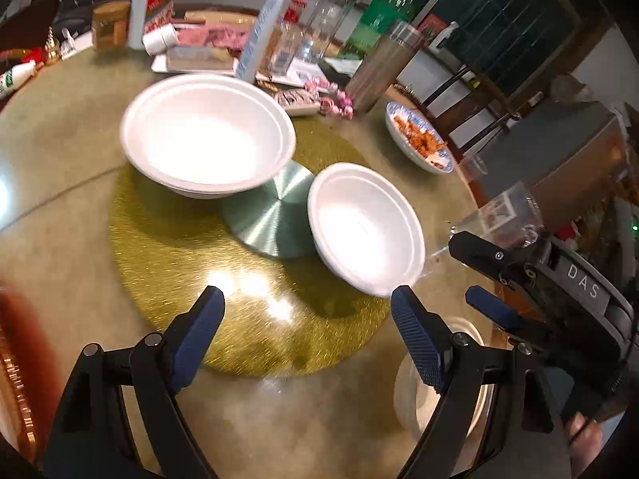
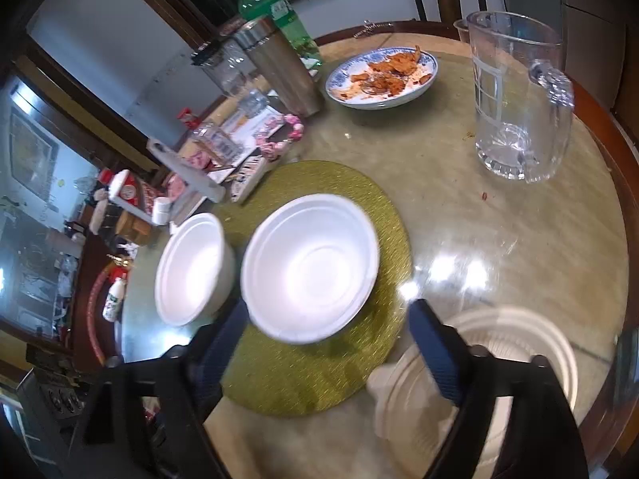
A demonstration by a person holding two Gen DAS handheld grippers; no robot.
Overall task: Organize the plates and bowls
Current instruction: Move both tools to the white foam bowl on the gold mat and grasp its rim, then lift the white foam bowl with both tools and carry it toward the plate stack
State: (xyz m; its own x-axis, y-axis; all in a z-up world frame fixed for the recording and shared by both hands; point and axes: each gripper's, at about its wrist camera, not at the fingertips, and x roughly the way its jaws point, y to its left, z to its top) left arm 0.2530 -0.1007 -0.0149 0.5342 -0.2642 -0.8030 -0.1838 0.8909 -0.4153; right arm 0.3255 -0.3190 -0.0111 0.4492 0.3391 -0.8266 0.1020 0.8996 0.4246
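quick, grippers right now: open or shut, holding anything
left gripper: open, holding nothing.
right gripper: open, nothing gripped; the nearer white foam bowl's rim sits just ahead of its jaws.

White letters reading "DAS" are showing on a grey strip along the body of the right gripper (image 1: pixel 485 281) in the left wrist view, while the labels on the bottles and cartons are staying too blurred to read

warm indoor light, glare on the table (image 2: pixel 459 215), motion blur, fisheye-dark corners.
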